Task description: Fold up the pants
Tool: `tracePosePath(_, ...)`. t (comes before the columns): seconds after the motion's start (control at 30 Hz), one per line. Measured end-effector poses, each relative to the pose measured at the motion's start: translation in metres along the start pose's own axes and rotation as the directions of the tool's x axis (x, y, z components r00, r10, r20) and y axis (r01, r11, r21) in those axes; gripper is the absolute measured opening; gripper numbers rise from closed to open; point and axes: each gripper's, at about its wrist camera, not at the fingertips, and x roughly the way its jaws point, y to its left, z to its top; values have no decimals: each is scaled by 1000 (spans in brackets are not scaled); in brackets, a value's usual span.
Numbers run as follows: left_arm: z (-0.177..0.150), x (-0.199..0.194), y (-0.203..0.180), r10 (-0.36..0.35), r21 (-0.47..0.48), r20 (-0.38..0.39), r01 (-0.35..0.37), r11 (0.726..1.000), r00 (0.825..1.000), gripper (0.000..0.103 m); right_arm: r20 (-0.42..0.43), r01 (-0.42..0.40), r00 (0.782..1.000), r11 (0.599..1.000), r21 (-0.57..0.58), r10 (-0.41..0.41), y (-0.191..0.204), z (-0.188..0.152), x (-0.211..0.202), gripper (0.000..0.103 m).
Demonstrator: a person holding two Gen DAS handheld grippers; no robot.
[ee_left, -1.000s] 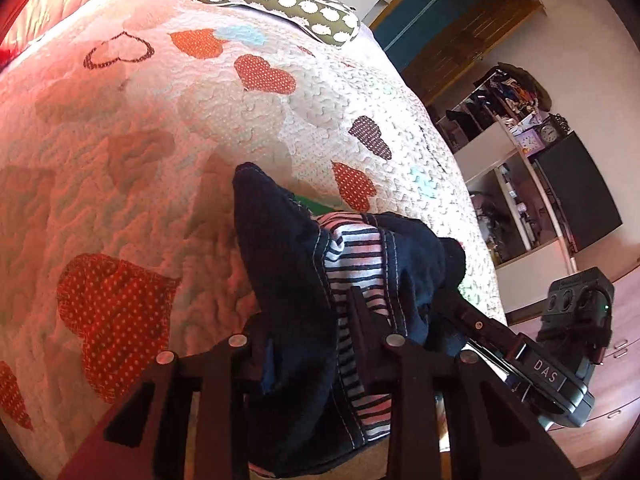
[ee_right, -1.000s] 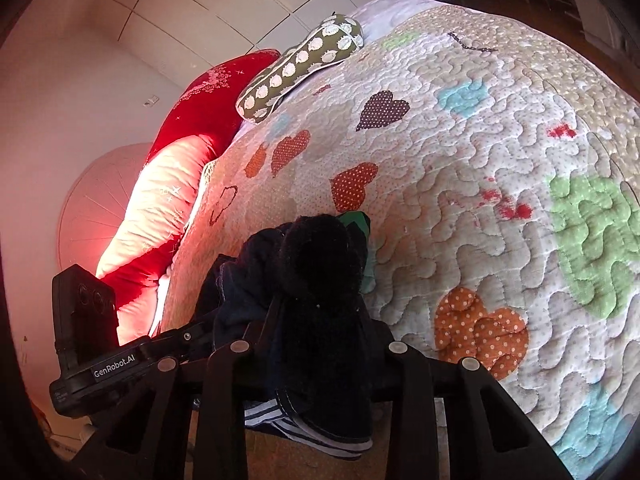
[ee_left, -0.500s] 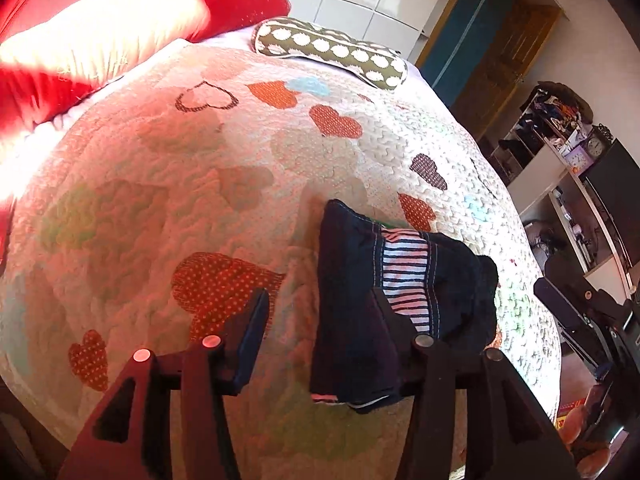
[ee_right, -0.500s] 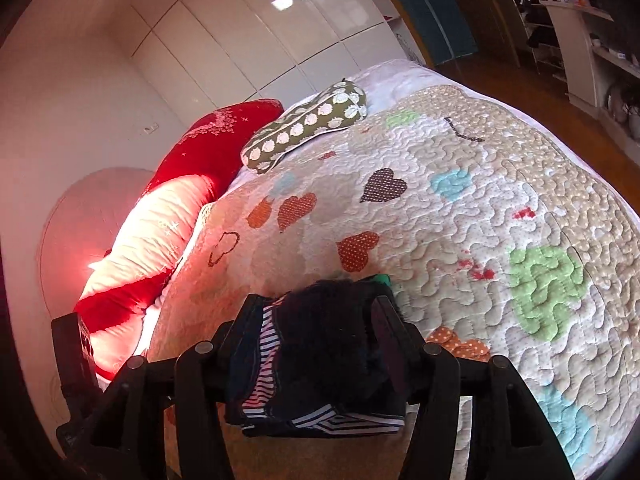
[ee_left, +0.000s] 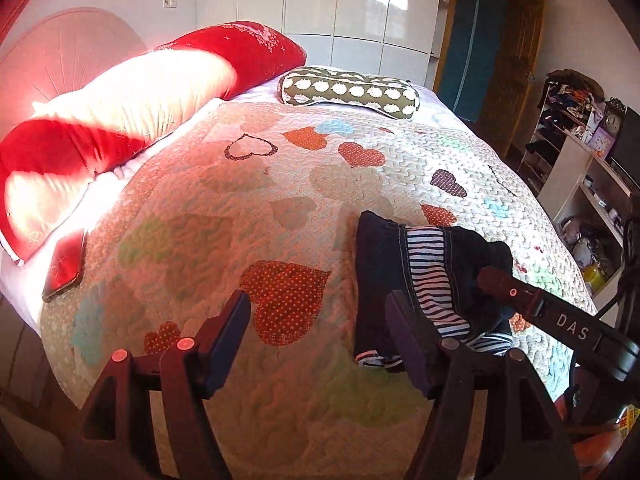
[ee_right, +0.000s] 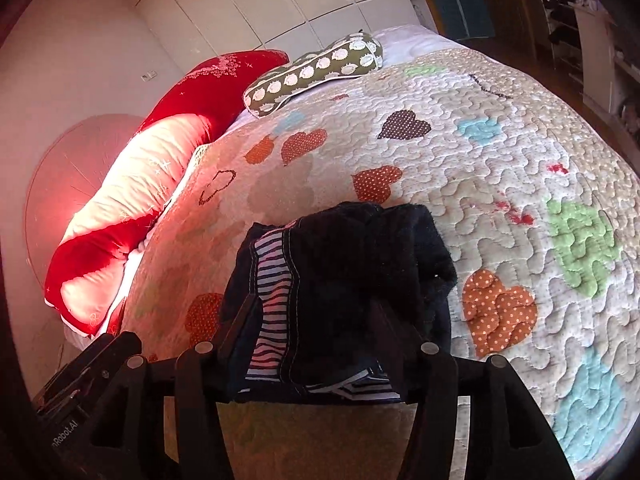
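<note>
My left gripper [ee_left: 316,340] stands with jaws spread wide, holding nothing; its right finger lies just beside the near edge of the folded dark navy pants with a striped lining [ee_left: 424,280]. My right gripper [ee_right: 316,344] also has its jaws wide, one on either side of the pants' [ee_right: 340,292] near end; whether they touch the cloth I cannot tell. The pants form a compact, thick bundle, fleecy outside, with pale stitching beside a navy-and-white striped band, resting on the quilted cream bedspread with patchwork hearts [ee_left: 248,208]. Both grippers point forward, low over the bed's near edge. Farther off lie an olive bolster with white dots [ee_left: 348,92] and a long red pillow [ee_left: 120,92].
</note>
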Motion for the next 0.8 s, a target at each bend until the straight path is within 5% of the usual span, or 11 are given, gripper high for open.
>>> tracePosePath(0.17,-9,-1,-21,13,69,-13,-12,998,1000,71,77,81,994,997,-5,-81,-11,-8,-31,61)
tracePosePath(0.8,-28,9,-48,-63,96,-124,75,993,990,71,3,149,989,985,90,-150,-60,-39,-46,62)
